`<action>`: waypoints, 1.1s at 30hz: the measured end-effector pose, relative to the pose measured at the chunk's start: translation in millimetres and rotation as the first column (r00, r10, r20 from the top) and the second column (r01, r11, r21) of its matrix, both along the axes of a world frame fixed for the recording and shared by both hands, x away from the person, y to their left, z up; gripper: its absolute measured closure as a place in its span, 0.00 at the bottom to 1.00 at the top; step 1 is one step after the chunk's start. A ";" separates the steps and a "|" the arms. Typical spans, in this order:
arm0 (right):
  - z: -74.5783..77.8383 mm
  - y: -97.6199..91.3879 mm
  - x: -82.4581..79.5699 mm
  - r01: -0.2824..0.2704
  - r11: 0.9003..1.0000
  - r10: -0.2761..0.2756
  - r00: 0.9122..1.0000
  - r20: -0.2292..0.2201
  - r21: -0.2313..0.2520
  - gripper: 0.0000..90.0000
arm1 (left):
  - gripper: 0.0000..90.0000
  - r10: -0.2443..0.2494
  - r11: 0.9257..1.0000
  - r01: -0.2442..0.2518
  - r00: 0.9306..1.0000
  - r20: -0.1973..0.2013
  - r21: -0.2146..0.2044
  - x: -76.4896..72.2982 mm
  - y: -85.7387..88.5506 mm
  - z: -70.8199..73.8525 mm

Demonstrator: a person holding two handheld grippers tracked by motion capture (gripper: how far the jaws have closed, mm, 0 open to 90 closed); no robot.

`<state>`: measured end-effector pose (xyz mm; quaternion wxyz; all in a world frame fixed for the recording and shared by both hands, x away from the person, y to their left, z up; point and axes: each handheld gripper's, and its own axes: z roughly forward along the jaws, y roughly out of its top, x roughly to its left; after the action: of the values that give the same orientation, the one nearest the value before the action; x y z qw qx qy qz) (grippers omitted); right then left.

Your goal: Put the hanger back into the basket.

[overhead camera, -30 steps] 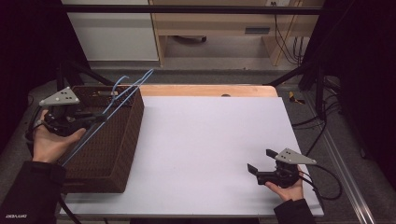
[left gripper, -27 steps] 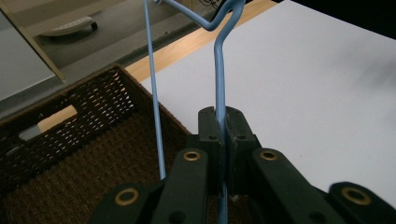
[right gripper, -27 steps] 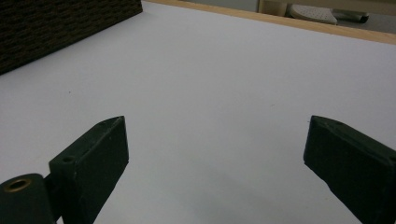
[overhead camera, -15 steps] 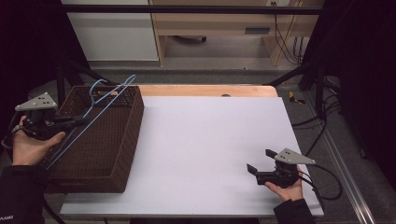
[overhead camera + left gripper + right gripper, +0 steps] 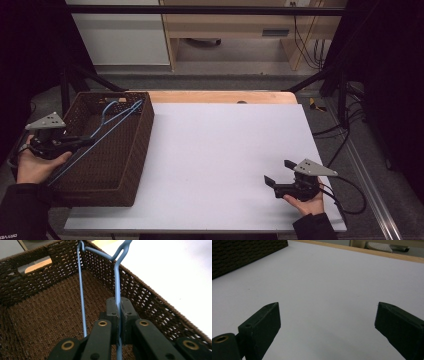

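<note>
A blue wire hanger (image 5: pixel 107 124) slants across the dark brown woven basket (image 5: pixel 137 150) at the table's left. My left gripper (image 5: pixel 86 141) is shut on one of the hanger's thin bars, above the basket's left side. In the left gripper view the two jaws pinch the blue hanger (image 5: pixel 116 275), whose far end rests near the basket's rim (image 5: pixel 140 287). My right gripper (image 5: pixel 280 172) rests low over the white table near the front right, open, with nothing between its fingers (image 5: pixel 262 322).
The white tabletop (image 5: pixel 225 150) stretches between the basket and my right gripper. A wooden strip (image 5: pixel 220 96) edges the far side. Cables (image 5: pixel 345 195) trail off the right edge. Beyond the table stand a pale cabinet (image 5: pixel 120 35) and a wooden shelf.
My left gripper has drawn back to the left and toward the person with the hanger, whose far end now lies lower in the basket. The right gripper has stayed put.
</note>
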<state>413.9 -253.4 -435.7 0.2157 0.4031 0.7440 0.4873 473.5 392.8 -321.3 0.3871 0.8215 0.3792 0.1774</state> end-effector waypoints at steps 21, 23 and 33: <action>-0.8 0.9 0.4 -0.003 1.000 0.003 1.000 -0.001 0.000 0.08 | 0.97 0.028 0.995 -0.030 0.999 0.015 0.091 21.5 -10.7 -24.1; -1.1 1.1 0.5 -0.006 1.000 0.006 1.000 0.000 -0.003 0.08 | 0.97 0.036 0.994 -0.036 0.999 -0.001 0.105 23.3 -11.1 -29.7; -1.0 1.3 0.4 -0.005 1.000 0.005 1.000 -0.002 -0.003 0.08 | 0.95 0.106 0.980 -0.086 0.989 -0.101 0.178 29.3 -10.2 -51.0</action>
<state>414.3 -252.1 -436.7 0.2143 0.4012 0.7459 0.4866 502.9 382.6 -372.3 0.2839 0.8413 0.4222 0.1829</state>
